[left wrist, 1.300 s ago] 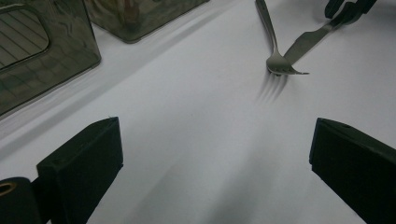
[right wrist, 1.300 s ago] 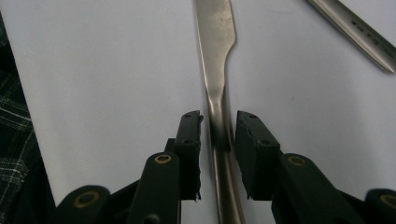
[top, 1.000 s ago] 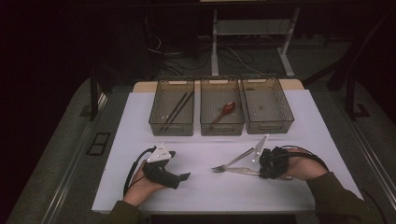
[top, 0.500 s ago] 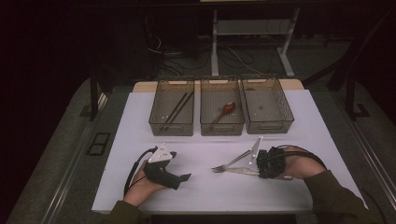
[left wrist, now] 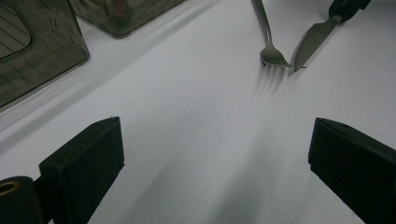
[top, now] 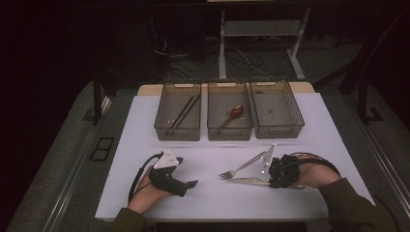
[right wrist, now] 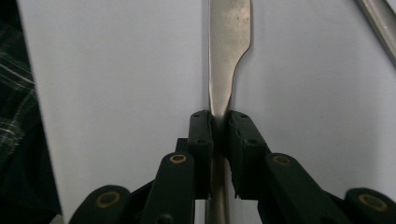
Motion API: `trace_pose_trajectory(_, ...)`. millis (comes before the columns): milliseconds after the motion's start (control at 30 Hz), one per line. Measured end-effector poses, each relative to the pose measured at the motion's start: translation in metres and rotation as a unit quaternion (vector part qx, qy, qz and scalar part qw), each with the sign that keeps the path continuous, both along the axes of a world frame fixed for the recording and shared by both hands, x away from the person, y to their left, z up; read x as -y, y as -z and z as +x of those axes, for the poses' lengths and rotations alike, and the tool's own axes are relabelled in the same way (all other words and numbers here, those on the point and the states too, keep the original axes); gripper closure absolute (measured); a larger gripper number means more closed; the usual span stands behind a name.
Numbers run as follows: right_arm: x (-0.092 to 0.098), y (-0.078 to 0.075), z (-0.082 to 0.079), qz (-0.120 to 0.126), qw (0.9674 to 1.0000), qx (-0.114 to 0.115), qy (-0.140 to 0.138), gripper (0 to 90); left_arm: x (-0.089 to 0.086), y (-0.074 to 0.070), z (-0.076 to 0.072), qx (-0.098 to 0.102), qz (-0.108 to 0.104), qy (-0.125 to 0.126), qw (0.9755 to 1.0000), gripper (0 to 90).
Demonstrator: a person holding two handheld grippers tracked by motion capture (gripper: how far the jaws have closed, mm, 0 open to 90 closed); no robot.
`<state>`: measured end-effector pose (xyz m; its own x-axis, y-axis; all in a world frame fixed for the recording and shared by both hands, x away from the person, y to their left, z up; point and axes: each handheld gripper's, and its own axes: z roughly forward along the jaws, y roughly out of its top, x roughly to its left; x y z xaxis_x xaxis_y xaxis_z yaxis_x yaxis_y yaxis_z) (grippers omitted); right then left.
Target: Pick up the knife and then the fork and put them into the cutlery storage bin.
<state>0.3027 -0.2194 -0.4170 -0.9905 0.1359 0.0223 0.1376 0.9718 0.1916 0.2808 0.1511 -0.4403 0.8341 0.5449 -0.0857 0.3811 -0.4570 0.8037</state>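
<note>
Right now your right claw [right wrist: 219, 135] is clamped on a knife [right wrist: 228, 51], its jaws pinching the narrow neck where the handle widens into the blade. That knife is plain dull steel, flat and faintly speckled, with a shoulder curving out on one side. It lies low over the white table [top: 145, 121] at about 4 o'clock from the table's middle, its tip pointing toward 9 o'clock. A steel fork [top: 241, 166] lies just beside it, tines nearly meeting the knife's tip, handle running off toward 2 o'clock.

Your left claw [left wrist: 215, 154] rests at about 7 o'clock, its jaws spread wide with nothing between them, facing the fork and knife across bare table.

At 12 o'clock, three smoky bins sit in a row: the left bin [top: 178, 112] holds chopsticks [top: 183, 113], the middle bin [top: 229, 110] a red spoon [top: 233, 113], and the right bin [top: 275, 108] shows a bare floor.
</note>
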Motion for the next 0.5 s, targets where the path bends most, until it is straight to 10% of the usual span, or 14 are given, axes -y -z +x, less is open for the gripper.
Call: trace_pose_trajectory(500, 0.025, -0.014, 0.002, 0.082, 0.9956, 0.002, 0.046, 78.8, 0.0, 0.0, 0.0, -0.001, -0.005, -0.002, 1.0, 2.6)
